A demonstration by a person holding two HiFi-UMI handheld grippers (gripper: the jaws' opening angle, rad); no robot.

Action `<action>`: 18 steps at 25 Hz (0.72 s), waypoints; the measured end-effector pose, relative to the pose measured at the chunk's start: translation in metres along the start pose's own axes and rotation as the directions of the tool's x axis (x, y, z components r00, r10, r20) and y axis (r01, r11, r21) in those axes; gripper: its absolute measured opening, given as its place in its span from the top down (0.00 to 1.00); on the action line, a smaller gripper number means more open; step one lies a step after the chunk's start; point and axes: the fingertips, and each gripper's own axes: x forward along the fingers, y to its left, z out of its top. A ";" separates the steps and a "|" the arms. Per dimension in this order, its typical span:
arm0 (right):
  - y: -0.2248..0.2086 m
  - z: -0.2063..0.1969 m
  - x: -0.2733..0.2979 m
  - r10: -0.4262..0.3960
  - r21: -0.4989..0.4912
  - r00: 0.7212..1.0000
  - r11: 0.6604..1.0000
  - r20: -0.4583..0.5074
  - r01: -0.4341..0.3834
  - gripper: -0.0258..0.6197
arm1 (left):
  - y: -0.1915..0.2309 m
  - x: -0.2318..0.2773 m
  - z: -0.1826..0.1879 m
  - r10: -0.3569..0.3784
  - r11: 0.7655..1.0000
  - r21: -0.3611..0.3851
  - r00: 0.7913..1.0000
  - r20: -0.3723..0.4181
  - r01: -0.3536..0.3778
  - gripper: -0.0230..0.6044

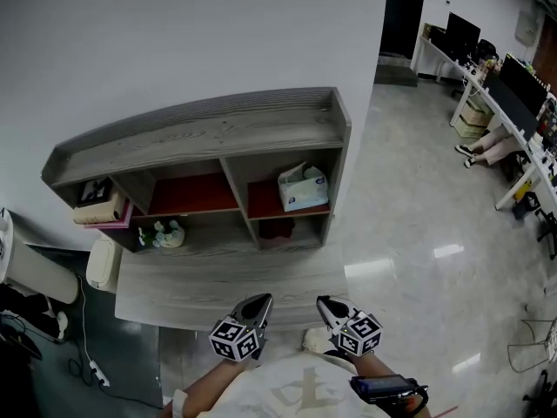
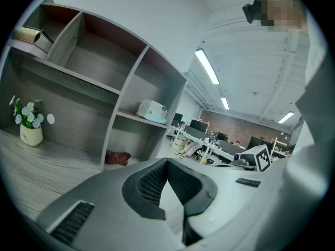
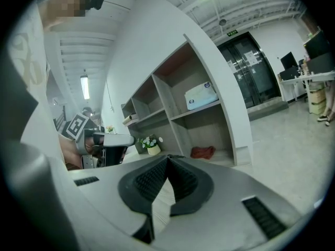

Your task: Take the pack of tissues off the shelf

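The pack of tissues (image 1: 303, 187), white with a blue print, lies in the right upper compartment of the grey wooden shelf (image 1: 218, 129). It also shows in the left gripper view (image 2: 152, 110) and the right gripper view (image 3: 201, 95). Both grippers are held close to the person's body, in front of the shelf's low ledge and well short of the pack. My left gripper (image 1: 258, 301) (image 2: 167, 162) is shut with nothing in it. My right gripper (image 1: 325, 303) (image 3: 168, 158) is shut too, its tips meeting and empty.
A small flower pot (image 1: 165, 233) stands on the lower left ledge and a red cloth (image 1: 277, 232) lies in the lower right compartment. Books (image 1: 100, 205) fill the upper left one. Desks with monitors (image 1: 513, 85) line the right side, across the glossy floor.
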 end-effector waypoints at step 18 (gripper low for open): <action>-0.057 0.031 0.042 0.102 -0.008 0.995 0.995 -0.023 -0.102 0.95 | 0.011 0.059 0.026 0.065 0.997 0.030 0.998 0.001 -0.065 0.94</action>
